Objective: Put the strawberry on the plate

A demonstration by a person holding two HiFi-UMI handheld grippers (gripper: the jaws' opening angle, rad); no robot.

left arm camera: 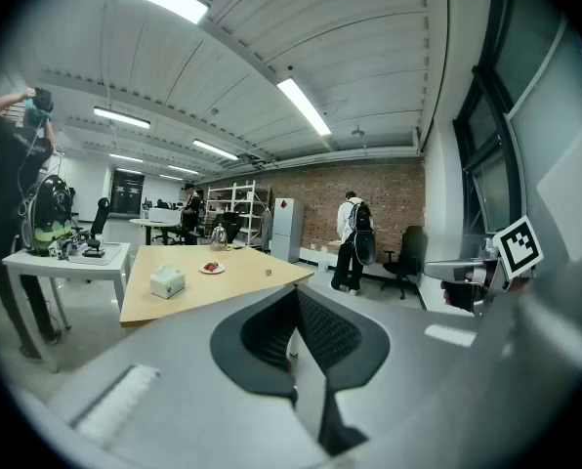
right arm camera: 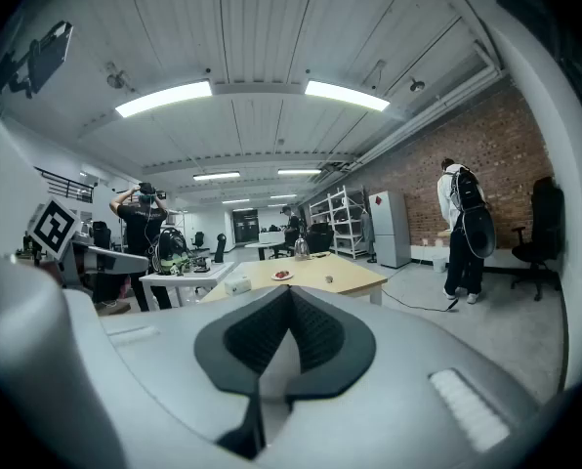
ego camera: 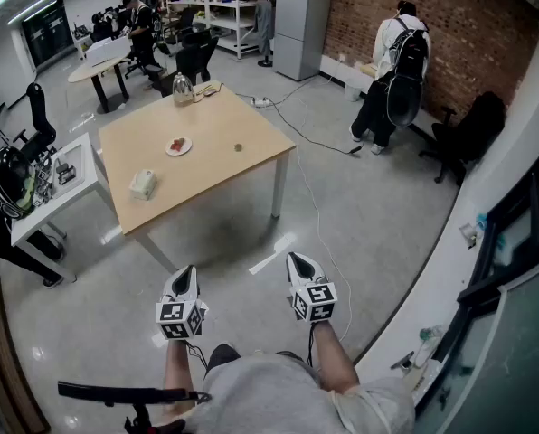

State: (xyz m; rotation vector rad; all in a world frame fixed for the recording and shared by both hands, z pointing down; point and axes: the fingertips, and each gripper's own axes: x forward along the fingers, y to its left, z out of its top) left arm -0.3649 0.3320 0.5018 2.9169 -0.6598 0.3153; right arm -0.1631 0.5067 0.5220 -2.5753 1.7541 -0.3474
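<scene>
I see the strawberry (ego camera: 177,143) as a small red spot lying on the white plate (ego camera: 186,150), well ahead of both tools and a little left of the left tool (ego camera: 186,274). The plate sits on the wooden tabletop (ego camera: 217,172). A small dark round thing (ego camera: 238,148) lies just to the right of the plate. A tissue box (ego camera: 143,184) lies nearer to me than the plate, and a glass kettle (ego camera: 183,89) stands at the far edge. My left tool has its jaws pressed together with nothing between them. The right tool (ego camera: 298,262) is the same, jaws closed and empty. Both hang over bare floor, well apart from the tabletop. Far off to the right of the right tool, a person with a backpack (ego camera: 392,66) stands at the brick wall.
</scene>
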